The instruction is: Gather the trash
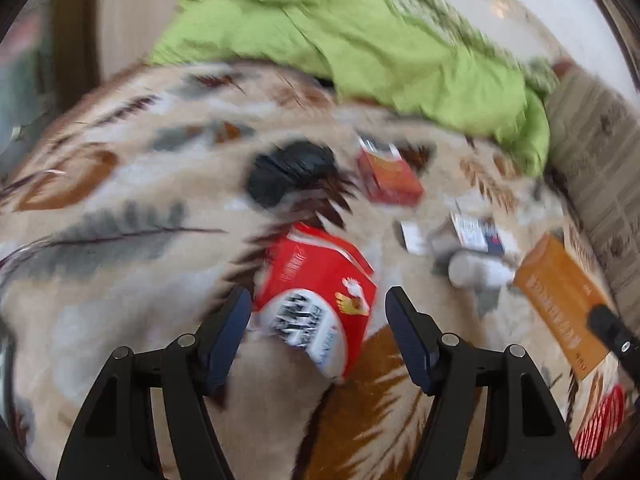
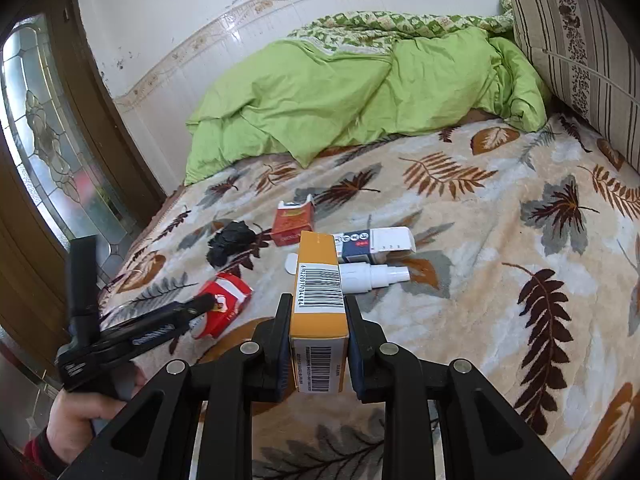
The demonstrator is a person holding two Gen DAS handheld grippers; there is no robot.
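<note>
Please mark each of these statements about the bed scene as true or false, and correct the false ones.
1. The right gripper is shut on the orange box. True.
2. The left gripper is clamped on the red carton. False: its jaws stand open, with the carton lying between them on the leaf-pattern blanket.
3. The white spray bottle stands upright. False: it lies on its side, beside the orange box.
4. A crumpled black bag lies on the blanket, left of the small red box. True.
5. The green quilt covers all the trash. False: it is bunched up by the wall, behind the trash.
</note>
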